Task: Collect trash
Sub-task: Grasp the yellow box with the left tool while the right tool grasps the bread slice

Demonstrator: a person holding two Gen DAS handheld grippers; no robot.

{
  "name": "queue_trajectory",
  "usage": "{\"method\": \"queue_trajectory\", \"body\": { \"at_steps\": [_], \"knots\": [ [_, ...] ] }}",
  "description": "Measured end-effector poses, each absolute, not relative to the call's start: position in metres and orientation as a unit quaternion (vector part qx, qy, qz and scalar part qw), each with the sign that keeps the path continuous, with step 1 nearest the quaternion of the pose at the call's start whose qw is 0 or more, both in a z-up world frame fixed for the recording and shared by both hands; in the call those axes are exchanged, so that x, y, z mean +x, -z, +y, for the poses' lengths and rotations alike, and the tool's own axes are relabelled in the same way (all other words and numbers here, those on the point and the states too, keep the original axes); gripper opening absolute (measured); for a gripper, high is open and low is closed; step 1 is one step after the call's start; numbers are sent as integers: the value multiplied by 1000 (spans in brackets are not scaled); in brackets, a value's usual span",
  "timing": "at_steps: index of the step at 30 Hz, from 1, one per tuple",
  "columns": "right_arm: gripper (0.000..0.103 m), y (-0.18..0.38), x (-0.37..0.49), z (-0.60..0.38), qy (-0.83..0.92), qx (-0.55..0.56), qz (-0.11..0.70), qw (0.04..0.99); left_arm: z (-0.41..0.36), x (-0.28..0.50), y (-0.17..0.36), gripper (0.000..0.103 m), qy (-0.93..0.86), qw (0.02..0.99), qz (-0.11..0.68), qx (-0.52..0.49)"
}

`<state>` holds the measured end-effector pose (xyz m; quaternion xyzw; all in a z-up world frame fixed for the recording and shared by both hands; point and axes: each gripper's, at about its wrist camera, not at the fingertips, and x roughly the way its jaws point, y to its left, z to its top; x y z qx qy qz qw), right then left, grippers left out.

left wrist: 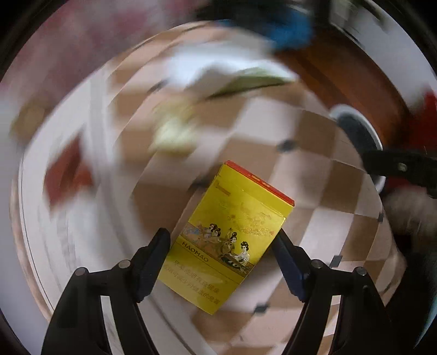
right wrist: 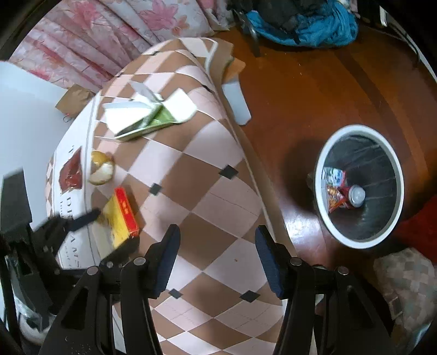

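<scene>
My left gripper (left wrist: 222, 243) is shut on a yellow cigarette box (left wrist: 232, 234) with a red top; both pads press its sides and it hangs above the checkered tablecloth (left wrist: 314, 163). The right wrist view shows the same box (right wrist: 121, 218) in the left gripper (right wrist: 90, 215) at the table's left side. My right gripper (right wrist: 217, 254) is open and empty above the tablecloth (right wrist: 191, 169). A flattened white and green carton (right wrist: 147, 114) and a brown and white round piece of trash (right wrist: 101, 168) lie on the table. A white trash bin (right wrist: 359, 185) stands on the floor, holding wrappers and a can.
The wooden floor (right wrist: 300, 90) lies right of the table. A blue cloth pile (right wrist: 314, 24) is at the far back, a pink floral curtain (right wrist: 95, 35) behind the table, a patterned cushion (right wrist: 407, 286) at lower right. The left wrist view is motion-blurred.
</scene>
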<state>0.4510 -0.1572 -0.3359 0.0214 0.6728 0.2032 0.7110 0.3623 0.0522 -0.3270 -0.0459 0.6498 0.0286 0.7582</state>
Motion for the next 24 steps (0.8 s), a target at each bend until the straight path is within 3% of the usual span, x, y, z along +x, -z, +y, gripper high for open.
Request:
{"method": "queue_trajectory", "body": {
  "at_steps": [4, 9, 18, 20, 22, 24],
  "knots": [
    [59, 323, 447, -132, -228, 11, 657, 718, 115, 305, 326, 74, -172, 741, 624, -182],
    [59, 319, 447, -68, -277, -7, 643, 714, 170, 263, 327, 72, -238, 727, 579, -281],
    [59, 334, 462, 31, -291, -58, 623, 724, 153, 294, 332, 77, -213, 731, 627, -166],
    [59, 340, 464, 42, -290, -67, 621, 725, 152, 297, 331, 75, -220, 735, 621, -158],
    [58, 344, 462, 50, -288, -83, 617, 728, 156, 297, 330, 58, -225, 741, 608, -175],
    [50, 347, 457, 56, -284, -104, 603, 738, 160, 296, 328, 55, -236, 741, 602, -182]
  ]
}}
